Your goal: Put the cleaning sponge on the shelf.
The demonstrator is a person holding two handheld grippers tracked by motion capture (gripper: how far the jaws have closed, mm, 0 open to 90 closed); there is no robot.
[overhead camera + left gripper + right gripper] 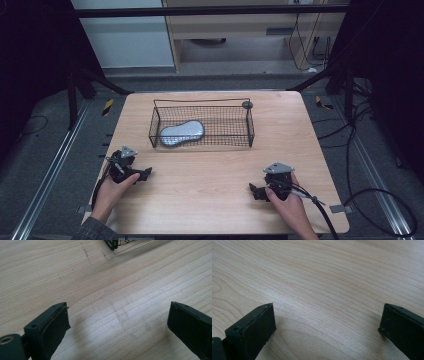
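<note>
Both grippers are low over the wooden table (pixel 215 175), and both are empty-jawed. The left gripper (pixel 145 173) sits at the near left of the table, held in the person's left hand (pixel 112 192), its nose turned in toward the middle of the table. From the left gripper view, the two black jaws stand wide apart, nothing between them but bare wood grain, and a corner of the wire basket (pixel 113 243) peeks in at the top edge. So that one is spread open and holding nothing.

Over on the near right, the right gripper (pixel 254 191) is in the right hand (pixel 287 202), its nose pointing left across the table, a cable (pixel 320 210) trailing off toward the near edge. The right gripper view tells the same story: jaws set wide, plain table between them, nothing clamped.

Now the thing nearest them: the black wire basket (pixel 200 102) stands on the far half of the table, well apart from both grippers, closer to the left one. Inside it, toward its left end, lies a grey peanut-shaped pad (pixel 182 133), flat on the basket floor. A small dark round knob (pixel 247 104) sits at the basket's far right corner
</note>
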